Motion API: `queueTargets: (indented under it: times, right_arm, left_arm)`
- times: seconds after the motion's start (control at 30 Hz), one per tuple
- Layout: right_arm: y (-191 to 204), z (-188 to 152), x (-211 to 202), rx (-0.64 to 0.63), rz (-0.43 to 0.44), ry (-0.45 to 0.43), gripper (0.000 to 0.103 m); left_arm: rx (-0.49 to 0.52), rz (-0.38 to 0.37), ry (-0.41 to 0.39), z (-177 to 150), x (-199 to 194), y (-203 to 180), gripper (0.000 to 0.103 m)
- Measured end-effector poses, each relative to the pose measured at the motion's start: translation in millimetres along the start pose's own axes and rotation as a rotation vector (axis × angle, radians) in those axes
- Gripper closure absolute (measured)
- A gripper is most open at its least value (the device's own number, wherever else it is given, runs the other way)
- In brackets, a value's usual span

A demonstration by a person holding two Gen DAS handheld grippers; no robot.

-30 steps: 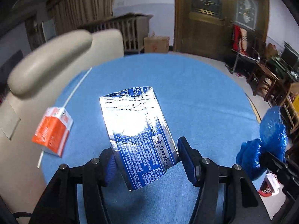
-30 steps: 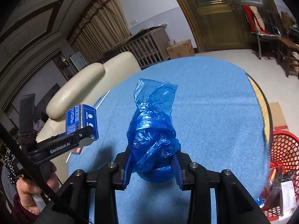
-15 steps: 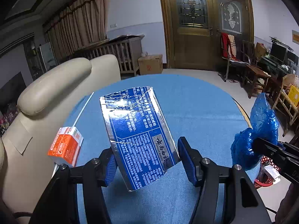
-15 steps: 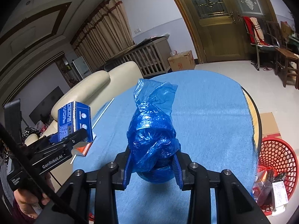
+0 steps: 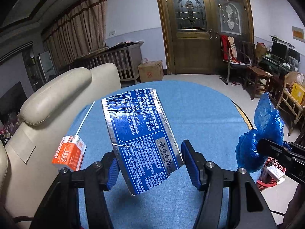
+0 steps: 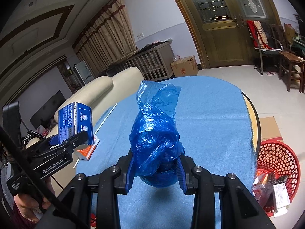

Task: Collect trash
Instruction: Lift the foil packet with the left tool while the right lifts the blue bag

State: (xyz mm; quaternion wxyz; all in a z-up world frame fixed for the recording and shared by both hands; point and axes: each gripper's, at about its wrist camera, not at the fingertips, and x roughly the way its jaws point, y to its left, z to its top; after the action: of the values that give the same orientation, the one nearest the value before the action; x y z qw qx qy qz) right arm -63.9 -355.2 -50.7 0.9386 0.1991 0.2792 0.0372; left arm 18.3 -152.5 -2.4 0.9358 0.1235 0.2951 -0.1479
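Above the table (image 6: 219,114), my left gripper (image 5: 150,164) pinches the box (image 5: 141,133), right gripper (image 6: 155,168) the bag (image 6: 156,133); I should clear the table edge before releasing over the basket (image 6: 278,164).

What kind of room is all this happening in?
Most likely a family living room. A cream sofa stands beside a round table under a blue cloth, heavy curtains cover the window wall, and a wooden double door with patterned glass faces you.
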Motion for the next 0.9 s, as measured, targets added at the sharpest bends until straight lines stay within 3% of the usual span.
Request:
queueTargets:
  times: [0.9]
  right_arm:
    - [-1,-5,-33,0.014,0.004,-0.038,0.064]
  left_arm:
    - [0.072,-0.005,-0.03,-8,-14,-17,0.041]
